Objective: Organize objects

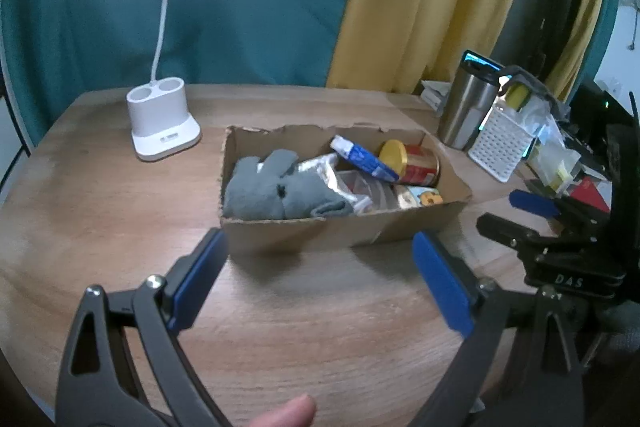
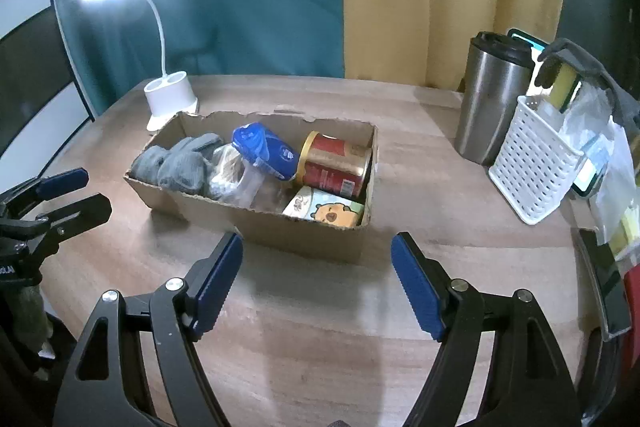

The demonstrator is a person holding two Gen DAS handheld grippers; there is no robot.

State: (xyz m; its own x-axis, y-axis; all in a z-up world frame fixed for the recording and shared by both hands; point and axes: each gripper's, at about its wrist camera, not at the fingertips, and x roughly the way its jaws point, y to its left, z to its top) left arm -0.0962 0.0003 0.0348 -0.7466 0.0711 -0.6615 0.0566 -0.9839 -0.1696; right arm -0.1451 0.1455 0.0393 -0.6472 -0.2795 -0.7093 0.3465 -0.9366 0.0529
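Note:
A torn cardboard box lies on the wooden table. In it are grey gloves, a red can with a gold lid, a blue-and-white pack, a clear plastic bag and a small carton with a cartoon bear. My left gripper is open and empty just in front of the box. My right gripper is open and empty, also in front of the box. Each gripper shows at the edge of the other's view.
A lit white desk lamp stands behind the box on the left. A steel tumbler and a white perforated basket with clutter stand at the right. Curtains hang behind the table.

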